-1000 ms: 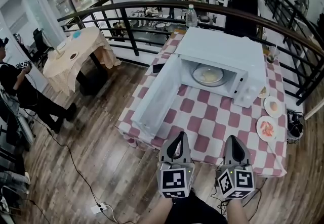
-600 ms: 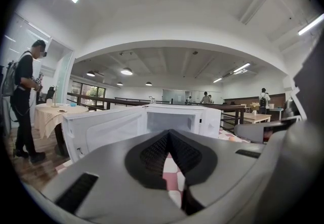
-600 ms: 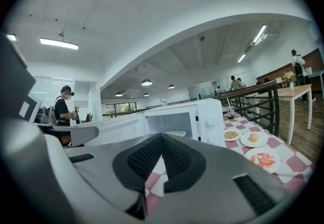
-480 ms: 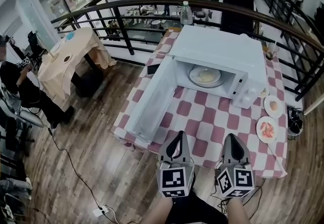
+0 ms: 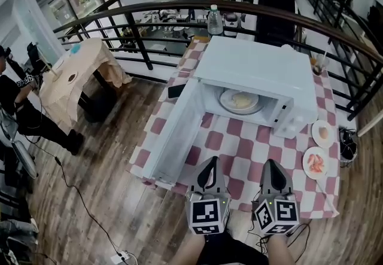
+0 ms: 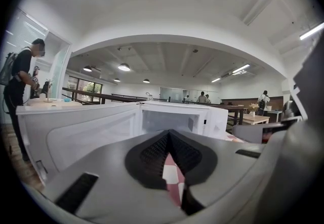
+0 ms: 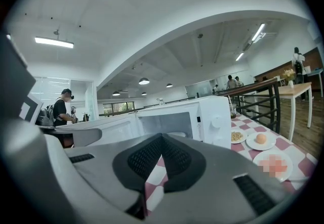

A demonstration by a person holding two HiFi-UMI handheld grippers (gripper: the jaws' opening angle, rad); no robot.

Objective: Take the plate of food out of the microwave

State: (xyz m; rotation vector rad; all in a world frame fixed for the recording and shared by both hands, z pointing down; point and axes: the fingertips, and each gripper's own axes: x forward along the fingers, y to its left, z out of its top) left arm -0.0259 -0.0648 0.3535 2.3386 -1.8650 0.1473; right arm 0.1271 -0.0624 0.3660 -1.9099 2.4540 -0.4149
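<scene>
A white microwave (image 5: pixel 257 69) stands on a red-and-white checked table (image 5: pixel 245 150), its door (image 5: pixel 170 132) swung wide open to the left. Inside it sits a plate of pale food (image 5: pixel 240 101). Both grippers hover side by side over the table's near edge, well short of the oven. My left gripper (image 5: pixel 209 166) is shut with nothing in it; my right gripper (image 5: pixel 270 167) is shut and empty too. The left gripper view looks at the microwave (image 6: pixel 177 119) past the open door (image 6: pixel 81 132). In the right gripper view the microwave (image 7: pixel 177 122) stands ahead.
Two small plates of food (image 5: pixel 315 162) lie on the table right of the microwave, with a third (image 7: pixel 236 137) behind them. A water bottle (image 5: pixel 215 20) and a cup (image 5: pixel 317 65) stand behind the oven. A dark railing (image 5: pixel 149 24) runs past. A person (image 5: pixel 24 108) stands far left.
Both grippers have come closer to the table and the microwave, their tips now over the table's near edge. The jaws stay shut.
</scene>
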